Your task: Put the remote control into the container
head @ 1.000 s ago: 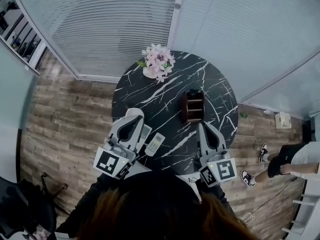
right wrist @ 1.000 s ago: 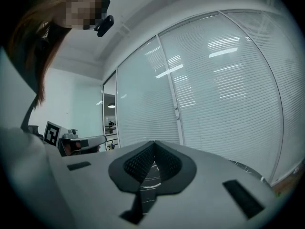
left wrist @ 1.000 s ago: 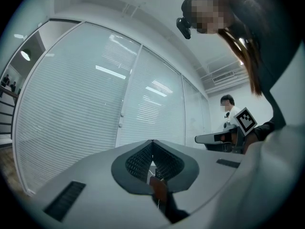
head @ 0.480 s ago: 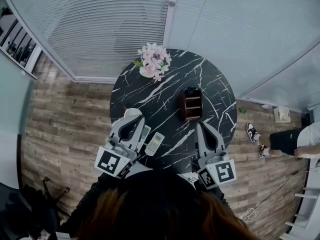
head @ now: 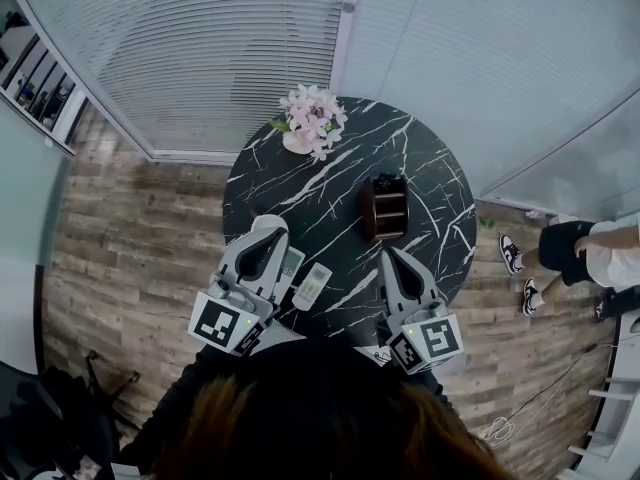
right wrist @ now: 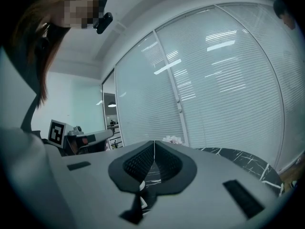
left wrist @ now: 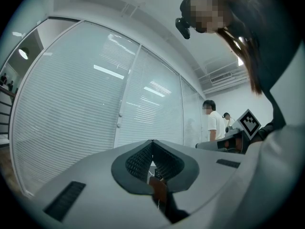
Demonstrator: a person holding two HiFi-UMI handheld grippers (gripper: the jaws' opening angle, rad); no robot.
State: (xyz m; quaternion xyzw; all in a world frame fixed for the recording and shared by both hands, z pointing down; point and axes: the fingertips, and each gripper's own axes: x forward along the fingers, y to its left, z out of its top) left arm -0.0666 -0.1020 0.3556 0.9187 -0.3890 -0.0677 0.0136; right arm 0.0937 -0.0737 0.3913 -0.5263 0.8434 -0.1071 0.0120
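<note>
We keep left gripper (head: 268, 230) and right gripper (head: 386, 258) clenched, empty; flat white remote control (head: 312, 286) between the 2; brown wooden container (head: 388, 209) beyond right jaws.

Office meeting nook, blind-covered glass partition walls (head: 200, 58) ahead of the left gripper (head: 268, 228) and right gripper (head: 388, 258), round black marble table (head: 330, 183) beneath them, wood-look floor (head: 130, 238) left of the left gripper, standing person (head: 590, 258) right of the right gripper

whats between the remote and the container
Nothing: in the head view only bare table lies between the remote and the container.
</note>
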